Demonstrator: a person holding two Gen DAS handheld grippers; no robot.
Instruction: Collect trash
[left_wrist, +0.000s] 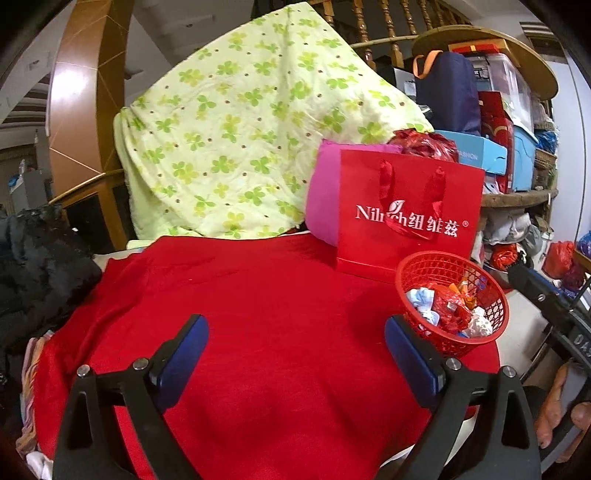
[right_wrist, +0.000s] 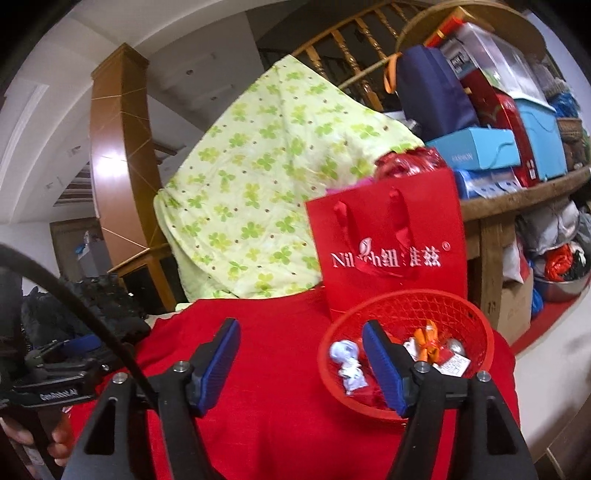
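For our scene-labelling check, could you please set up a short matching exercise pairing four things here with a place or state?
Things:
1. red basket
2. red gift bag
3. clover-print blanket
4. left gripper

Places or states:
A. draped over the railing behind the table
B. open, nothing between the fingers
C. holds crumpled wrappers
D. stands upright behind the basket

Pairs: 1-C, 2-D, 3-A, 4-B

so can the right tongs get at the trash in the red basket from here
Probably yes: the right tongs are open and empty, the red basket sits open-topped just ahead, and nothing covers the wrappers.
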